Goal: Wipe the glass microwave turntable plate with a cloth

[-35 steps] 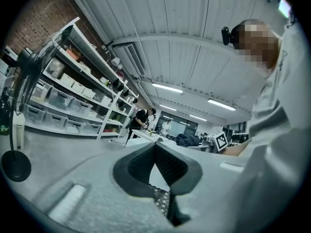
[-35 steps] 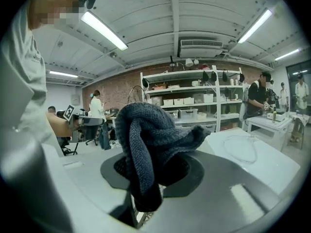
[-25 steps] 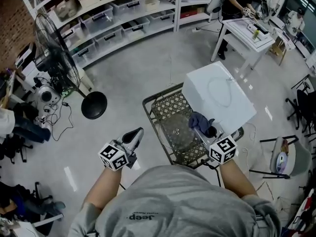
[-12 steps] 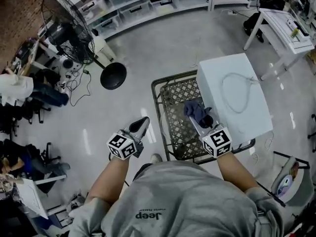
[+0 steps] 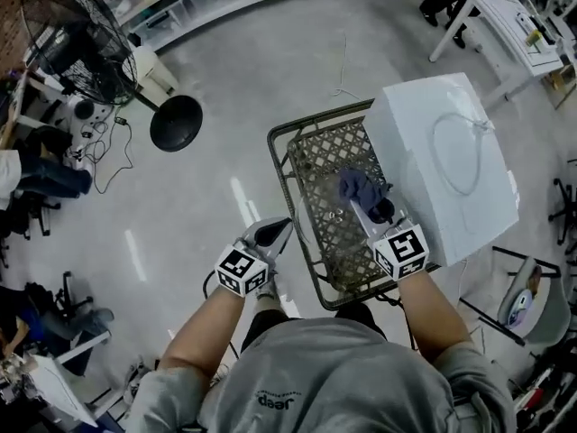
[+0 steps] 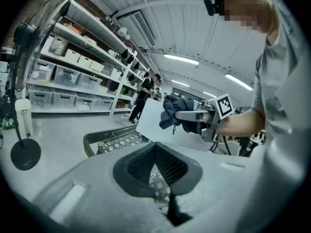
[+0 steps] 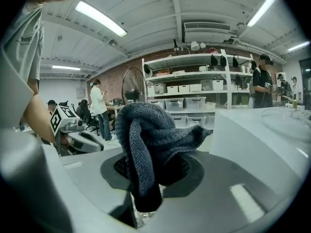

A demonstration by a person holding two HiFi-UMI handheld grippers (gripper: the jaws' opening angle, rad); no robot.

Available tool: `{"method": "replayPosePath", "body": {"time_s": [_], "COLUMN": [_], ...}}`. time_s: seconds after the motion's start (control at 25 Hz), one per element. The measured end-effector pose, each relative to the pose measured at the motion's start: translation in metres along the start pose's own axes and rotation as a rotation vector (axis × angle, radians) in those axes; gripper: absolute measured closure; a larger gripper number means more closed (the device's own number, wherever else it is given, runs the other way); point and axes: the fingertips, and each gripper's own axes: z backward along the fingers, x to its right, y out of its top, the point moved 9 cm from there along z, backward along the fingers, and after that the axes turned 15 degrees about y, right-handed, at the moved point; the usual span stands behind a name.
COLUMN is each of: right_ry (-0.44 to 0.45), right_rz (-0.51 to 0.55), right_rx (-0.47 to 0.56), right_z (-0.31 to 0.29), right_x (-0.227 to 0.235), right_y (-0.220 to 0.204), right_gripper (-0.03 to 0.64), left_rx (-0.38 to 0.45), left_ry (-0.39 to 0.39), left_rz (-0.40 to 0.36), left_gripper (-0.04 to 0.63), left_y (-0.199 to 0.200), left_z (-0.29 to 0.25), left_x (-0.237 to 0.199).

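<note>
My right gripper (image 5: 365,207) is shut on a bunched dark blue knitted cloth (image 5: 359,187) and holds it above the black mesh table (image 5: 290,207). The cloth (image 7: 146,135) spills out over the right gripper's (image 7: 156,173) jaws. A faint round outline on the mesh under the cloth may be the glass plate (image 5: 332,228); it is hard to make out. My left gripper (image 5: 278,227) hangs at the table's left edge, jaws together and empty. In the left gripper view the left gripper (image 6: 155,147) faces the cloth (image 6: 174,109) and the right gripper (image 6: 190,115).
A white microwave (image 5: 451,165) with a looped cable on top stands at the table's right side. A pedestal fan (image 5: 176,123) stands on the floor at the left. Shelves with bins line the back, and a white desk (image 5: 505,16) with people is at the far right.
My left gripper has come closer to the mesh table's left edge. The right gripper still holds the cloth over the mesh. The head view has shifted.
</note>
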Motion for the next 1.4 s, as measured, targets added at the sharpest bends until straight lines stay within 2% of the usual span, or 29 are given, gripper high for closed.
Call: {"method": "replayPosePath", "body": {"time_s": [0.12, 0.36, 0.68, 1.08, 1.4], "right_ry": [-0.012, -0.027, -0.037, -0.004, 0.017], "right_rz": [-0.013, 0.001, 0.008, 0.051, 0.055], "right_rx": [-0.024, -0.064, -0.060, -0.114, -0.151], "right_z": [-0.026, -0.056, -0.079, -0.089, -0.099], "right_x": [0.002, 0.021, 0.037, 0.032, 0.031], "right_y": [-0.024, -0.062, -0.094, -0.110, -0.119], "right_gripper": [0.497, 0.497, 0.497, 0.497, 0.497], "left_rx": [-0.011, -0.021, -0.050, -0.046, -0.089], "left_ry": [-0.034, -0.046, -0.023, -0.046, -0.043], "left_rz": [-0.037, -0.142, -0.258, -0.300, -0.330], "left_gripper": [0.597, 0.597, 0.597, 0.595, 0.595], "left_y": [-0.026, -0.070, -0.116, -0.126, -0.138], "left_z": [-0.020, -0.058, -0.078, -0.076, -0.072], "left_x": [-0.010, -0.017, -0.015, -0.008, -0.006]}}
